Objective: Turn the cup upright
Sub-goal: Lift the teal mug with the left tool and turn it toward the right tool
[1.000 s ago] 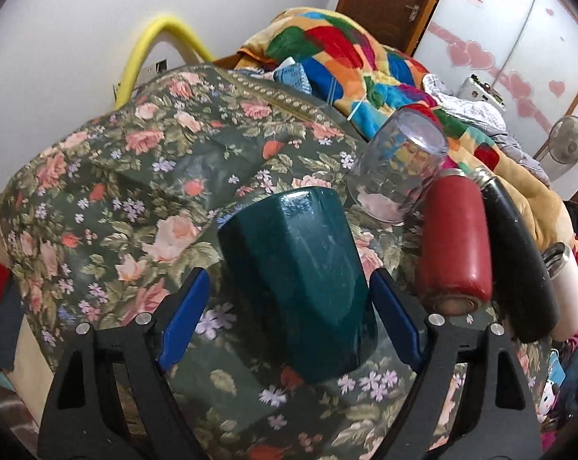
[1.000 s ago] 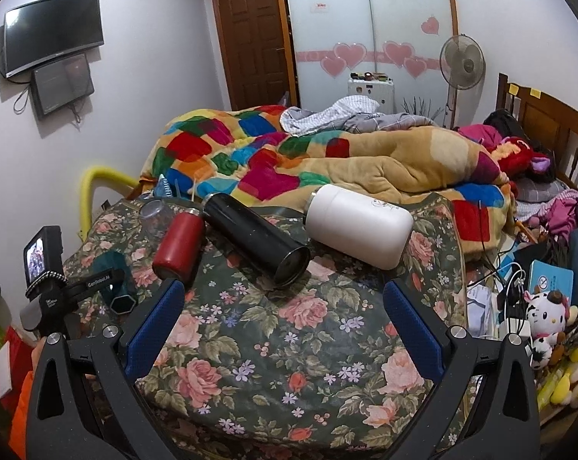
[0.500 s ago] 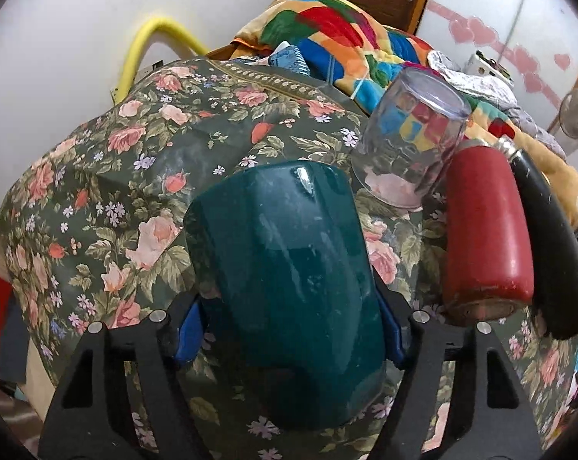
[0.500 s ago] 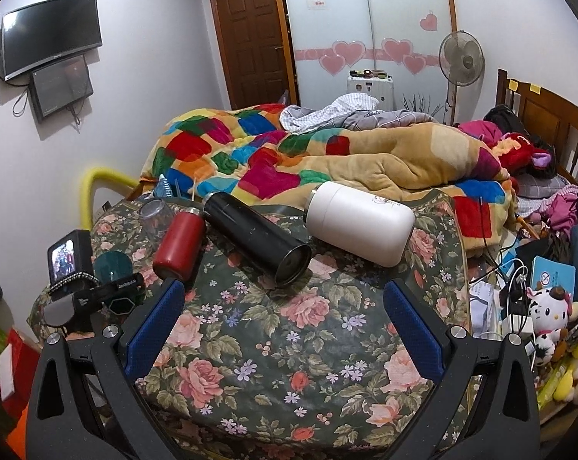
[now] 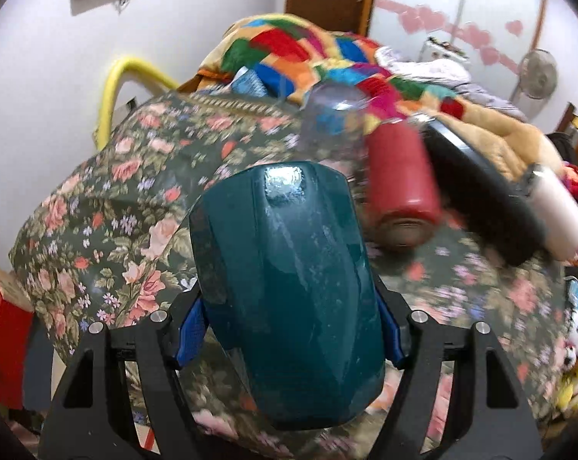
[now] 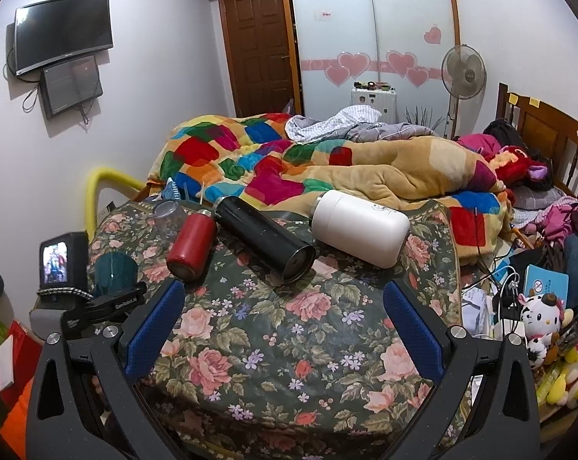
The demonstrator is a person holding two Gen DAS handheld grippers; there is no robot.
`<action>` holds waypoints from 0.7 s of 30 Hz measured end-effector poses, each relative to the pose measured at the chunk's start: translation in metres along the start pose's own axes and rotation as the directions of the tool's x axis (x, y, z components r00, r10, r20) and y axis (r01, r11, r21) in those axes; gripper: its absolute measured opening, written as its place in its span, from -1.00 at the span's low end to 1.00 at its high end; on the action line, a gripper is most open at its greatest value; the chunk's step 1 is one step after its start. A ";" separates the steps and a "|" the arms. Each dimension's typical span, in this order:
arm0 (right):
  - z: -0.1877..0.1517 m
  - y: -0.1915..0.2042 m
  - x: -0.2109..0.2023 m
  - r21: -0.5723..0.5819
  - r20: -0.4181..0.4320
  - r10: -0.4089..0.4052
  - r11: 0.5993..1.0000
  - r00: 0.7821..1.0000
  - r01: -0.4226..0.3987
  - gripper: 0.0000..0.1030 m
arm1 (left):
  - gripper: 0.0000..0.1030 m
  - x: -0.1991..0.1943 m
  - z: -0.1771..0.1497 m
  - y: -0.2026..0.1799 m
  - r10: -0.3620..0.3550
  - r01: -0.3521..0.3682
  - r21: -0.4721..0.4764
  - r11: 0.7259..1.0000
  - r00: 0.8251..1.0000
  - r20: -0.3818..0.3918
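Observation:
A dark teal faceted cup (image 5: 285, 299) fills the middle of the left wrist view, its closed base pointing away from me. My left gripper (image 5: 289, 329) is shut on its sides and holds it above the floral cloth (image 5: 128, 207). In the right wrist view the same cup (image 6: 114, 272) shows at the far left, held by the left gripper (image 6: 109, 301). My right gripper (image 6: 283, 329) is open and empty over the cloth's near part.
A clear glass (image 5: 335, 119) stands upside down behind the cup. A red bottle (image 6: 191, 245), a black flask (image 6: 266, 239) and a white bottle (image 6: 360, 226) lie on their sides on the cloth (image 6: 273, 345). Bedding lies behind, toys and clutter at right.
My left gripper closed on the teal cup and lifted it off the cloth, tilting the view upward. The right gripper has barely moved.

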State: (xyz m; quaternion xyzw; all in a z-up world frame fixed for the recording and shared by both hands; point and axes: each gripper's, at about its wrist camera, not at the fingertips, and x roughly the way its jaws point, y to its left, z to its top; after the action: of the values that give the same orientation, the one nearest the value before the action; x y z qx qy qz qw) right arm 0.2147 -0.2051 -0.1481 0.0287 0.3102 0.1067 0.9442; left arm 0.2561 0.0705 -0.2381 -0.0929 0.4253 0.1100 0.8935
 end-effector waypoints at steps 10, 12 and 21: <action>-0.007 -0.010 -0.023 0.006 0.043 -0.005 1.000 0.999 0.005 1.00 | 0.41 -0.065 0.005 -0.058 -0.156 0.146 0.115 0.983 0.984 0.085; -0.009 -0.014 -0.027 0.010 0.047 -0.010 1.000 0.999 0.009 1.00 | 0.41 -0.071 0.004 -0.074 -0.185 0.171 0.143 0.975 0.979 0.088; -0.015 -0.032 -0.029 0.027 0.037 -0.036 0.999 0.999 0.035 1.00 | 0.41 -0.065 -0.018 -0.140 -0.289 0.281 0.212 0.936 0.957 0.009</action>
State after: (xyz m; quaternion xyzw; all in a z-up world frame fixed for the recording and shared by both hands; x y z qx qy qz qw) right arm 0.1883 -0.2431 -0.1473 0.0374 0.2944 0.0851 0.9511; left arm 0.2412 -0.0766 -0.1884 -0.0573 0.3987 -0.0640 0.9131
